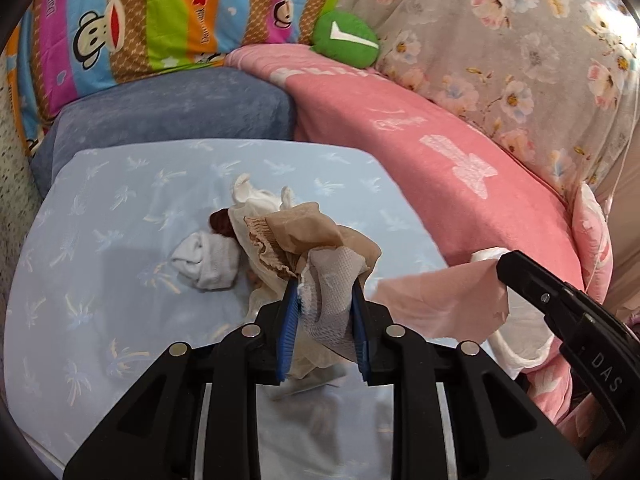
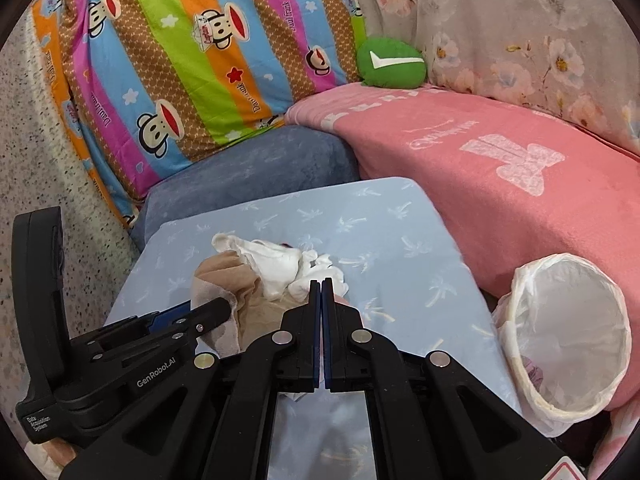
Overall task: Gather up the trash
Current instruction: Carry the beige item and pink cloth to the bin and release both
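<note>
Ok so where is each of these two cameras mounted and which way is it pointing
Left wrist view: sits on the left gripper, looking forward and down over the light blue sheet; its own fingers clamp a beige and white bundle; the other gripper enters at the right edge holding a pink piece.
Right wrist view: sits on the right gripper, facing the same corner; its own fingers show closed; the left gripper crosses lower left; a lined bin lies at right.
Shared: the sheet, the green cushion, the white pile.

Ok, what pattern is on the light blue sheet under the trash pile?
Pale palm-tree print on the light blue sheet, clearest in left wrist view.
</note>
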Tool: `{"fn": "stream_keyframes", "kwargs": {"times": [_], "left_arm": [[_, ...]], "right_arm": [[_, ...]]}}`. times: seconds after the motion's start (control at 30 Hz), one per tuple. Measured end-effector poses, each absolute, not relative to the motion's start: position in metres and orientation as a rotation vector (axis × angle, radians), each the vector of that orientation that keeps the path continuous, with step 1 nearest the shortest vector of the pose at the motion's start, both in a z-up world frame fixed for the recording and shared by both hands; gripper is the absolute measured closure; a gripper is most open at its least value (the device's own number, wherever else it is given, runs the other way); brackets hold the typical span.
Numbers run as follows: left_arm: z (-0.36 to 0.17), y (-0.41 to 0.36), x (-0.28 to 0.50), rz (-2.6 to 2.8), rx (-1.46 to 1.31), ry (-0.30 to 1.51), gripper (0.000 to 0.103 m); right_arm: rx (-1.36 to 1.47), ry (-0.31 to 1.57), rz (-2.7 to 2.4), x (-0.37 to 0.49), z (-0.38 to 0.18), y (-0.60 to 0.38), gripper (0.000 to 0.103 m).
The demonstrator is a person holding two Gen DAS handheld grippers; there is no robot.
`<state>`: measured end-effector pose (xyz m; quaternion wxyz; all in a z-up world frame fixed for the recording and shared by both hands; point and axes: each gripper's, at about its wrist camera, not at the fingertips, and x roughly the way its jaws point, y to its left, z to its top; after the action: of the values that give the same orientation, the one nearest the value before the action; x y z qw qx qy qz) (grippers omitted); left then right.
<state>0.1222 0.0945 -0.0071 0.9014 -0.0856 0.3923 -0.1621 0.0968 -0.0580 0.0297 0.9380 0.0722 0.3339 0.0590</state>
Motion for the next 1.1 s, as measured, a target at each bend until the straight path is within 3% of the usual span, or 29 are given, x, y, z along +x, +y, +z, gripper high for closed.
{"fn": "stream_keyframes", "kwargs": {"times": [0.4,0.7,0.9,1.1], "left_arm": [[0.011,0.044,0.102,-0.442,-0.131,0.781,0.079],[-0.03,0.01,0.094,-0.512,-0.089,0.898,0.075],[-0.053,0.005,0.084,-0.491,-0.07,0.955,0.045],[-0.068,0.005,0.076,-0.476,-0.049,0.997,0.044]], "right_arm": [[0.207,0.614,0.039,0.061,0.052,-0.116,0.102],[0.236,0.639,0.0,0.045,0.038,-0.142,0.102],[0.257,0.659,-0.013,0.039,0.026,-0.151,0.102],[0.266,0.665,-0.017,0.035,0.022,-0.158,0.102]]}}
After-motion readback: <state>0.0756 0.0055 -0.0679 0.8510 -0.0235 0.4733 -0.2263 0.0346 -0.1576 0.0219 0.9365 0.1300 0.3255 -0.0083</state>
